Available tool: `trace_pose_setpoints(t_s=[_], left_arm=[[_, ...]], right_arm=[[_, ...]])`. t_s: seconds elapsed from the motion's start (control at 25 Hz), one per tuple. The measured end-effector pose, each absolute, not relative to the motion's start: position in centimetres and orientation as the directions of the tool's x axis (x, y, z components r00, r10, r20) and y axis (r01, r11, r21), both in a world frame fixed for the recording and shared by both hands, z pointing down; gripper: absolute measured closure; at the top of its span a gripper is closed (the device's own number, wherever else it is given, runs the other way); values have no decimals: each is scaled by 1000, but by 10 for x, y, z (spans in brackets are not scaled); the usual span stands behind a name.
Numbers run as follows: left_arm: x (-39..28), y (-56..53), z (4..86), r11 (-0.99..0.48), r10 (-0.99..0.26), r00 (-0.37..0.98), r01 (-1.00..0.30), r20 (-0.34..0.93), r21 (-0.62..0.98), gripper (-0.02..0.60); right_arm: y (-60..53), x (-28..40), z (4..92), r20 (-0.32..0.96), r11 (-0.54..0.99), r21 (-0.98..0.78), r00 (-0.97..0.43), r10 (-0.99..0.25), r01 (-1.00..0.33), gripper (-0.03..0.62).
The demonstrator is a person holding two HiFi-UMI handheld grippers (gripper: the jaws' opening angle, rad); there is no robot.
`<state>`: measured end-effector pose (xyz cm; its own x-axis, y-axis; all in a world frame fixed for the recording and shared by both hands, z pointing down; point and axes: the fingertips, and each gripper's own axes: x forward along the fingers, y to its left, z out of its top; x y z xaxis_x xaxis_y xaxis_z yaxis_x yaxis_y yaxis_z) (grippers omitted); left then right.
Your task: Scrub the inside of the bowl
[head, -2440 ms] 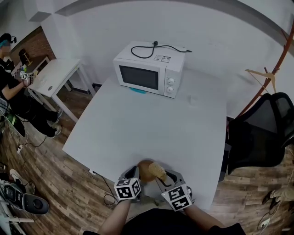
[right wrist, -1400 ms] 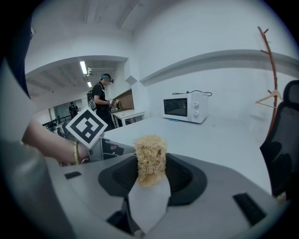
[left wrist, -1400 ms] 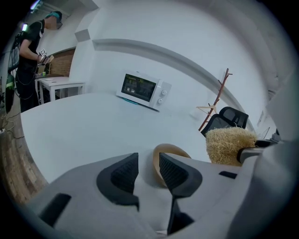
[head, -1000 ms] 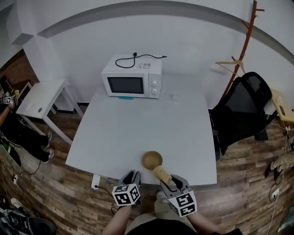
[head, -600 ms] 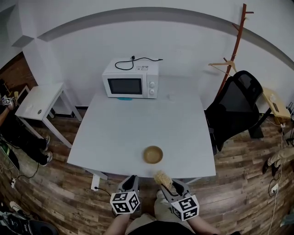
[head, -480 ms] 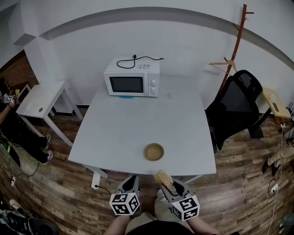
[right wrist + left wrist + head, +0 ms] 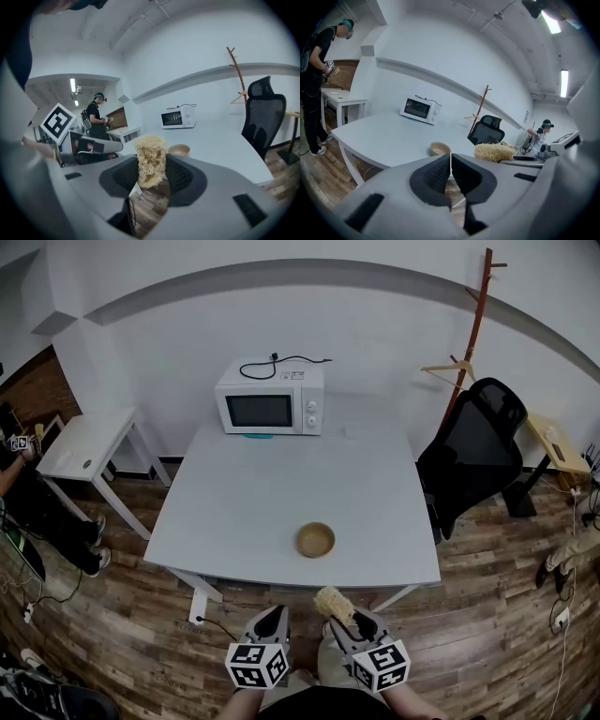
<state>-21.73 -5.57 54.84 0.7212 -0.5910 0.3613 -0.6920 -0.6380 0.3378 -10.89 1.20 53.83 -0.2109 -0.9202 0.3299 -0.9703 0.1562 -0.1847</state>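
Head view: the bowl [image 7: 316, 540] sits on the tabletop [image 7: 234, 512], ahead of both claws and apart from them.

Left gripper view: the left claw [image 7: 450, 166] is closing, its jaws almost together with nothing between them, and the bowl is ahead.

Right gripper view: the right claw [image 7: 152, 176] grips a fibrous scrubber [image 7: 151, 157], and the bowl is ahead, slightly right.
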Motion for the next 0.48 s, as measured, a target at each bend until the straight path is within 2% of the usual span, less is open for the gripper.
trace_pose_setpoints(t_s=[0.48], left_arm=[[-211, -45, 545, -660, -574, 741, -670, 348, 340, 558]], right_arm=[[20, -114, 522, 279, 171, -182, -218, -935, -968, 423]])
